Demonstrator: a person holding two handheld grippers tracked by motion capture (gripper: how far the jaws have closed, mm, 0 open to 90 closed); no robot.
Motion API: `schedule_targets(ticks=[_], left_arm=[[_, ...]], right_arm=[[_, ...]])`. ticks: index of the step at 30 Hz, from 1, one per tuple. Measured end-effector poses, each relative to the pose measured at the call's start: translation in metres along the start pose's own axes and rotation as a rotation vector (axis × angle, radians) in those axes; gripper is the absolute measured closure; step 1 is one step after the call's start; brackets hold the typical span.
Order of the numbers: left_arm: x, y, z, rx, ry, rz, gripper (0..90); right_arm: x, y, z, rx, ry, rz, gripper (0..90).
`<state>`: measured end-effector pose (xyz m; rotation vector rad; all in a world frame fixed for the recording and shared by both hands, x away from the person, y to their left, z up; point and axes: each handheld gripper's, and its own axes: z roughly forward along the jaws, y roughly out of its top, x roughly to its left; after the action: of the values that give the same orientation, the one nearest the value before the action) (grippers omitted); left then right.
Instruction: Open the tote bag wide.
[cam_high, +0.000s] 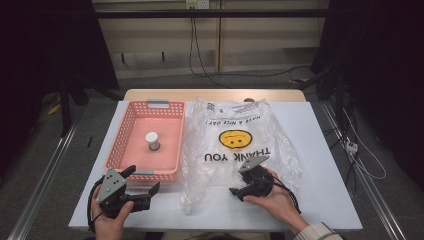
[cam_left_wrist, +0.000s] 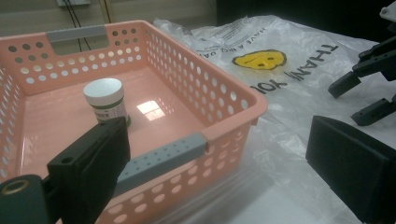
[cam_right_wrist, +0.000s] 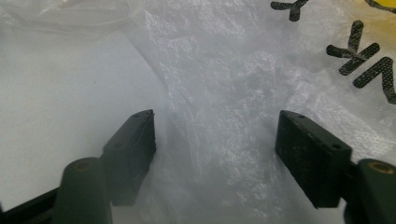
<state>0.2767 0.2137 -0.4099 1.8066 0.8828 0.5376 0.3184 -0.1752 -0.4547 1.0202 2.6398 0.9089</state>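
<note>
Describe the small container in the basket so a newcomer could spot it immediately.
On the white table, left of the clear plastic bag, sits a pink perforated basket. Upright on its floor stands a small white-capped bottle with a green-printed label, the basket's sole content.

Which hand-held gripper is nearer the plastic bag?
Right. The right hand-held gripper hangs over the plastic bag, jaws open; the left hand-held gripper sits beside the basket.
</note>
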Motion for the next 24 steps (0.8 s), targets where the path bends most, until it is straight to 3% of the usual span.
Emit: schedule_targets(ticks=[3,8,15,20,24], left_arm=[[-0.001,0.0,0.001,0.004,-0.002,0.008,6.2],[-0.001,0.0,0.0,0.0,-0.003,0.002,6.2],[-0.001,0.001,0.004,0.008,-0.005,0.011,6.2],[0.0,0.0,0.006,0.019,-0.007,0.015,6.2],[0.001,0.0,0.003,0.007,-0.003,0.007,6.2]], right_arm=[[-0.001,0.0,0.0,-0.002,-0.004,0.007,37.2],[-0.008,0.0,-0.002,-0.009,-0.016,0.042,54.1],[-0.01,0.001,-0.002,-0.005,-0.028,0.048,66.1],[-0.014,0.001,-0.002,-0.011,-0.039,0.083,79.5],[-0.016,0.002,-0.002,-0.008,-0.038,0.097,84.9]])
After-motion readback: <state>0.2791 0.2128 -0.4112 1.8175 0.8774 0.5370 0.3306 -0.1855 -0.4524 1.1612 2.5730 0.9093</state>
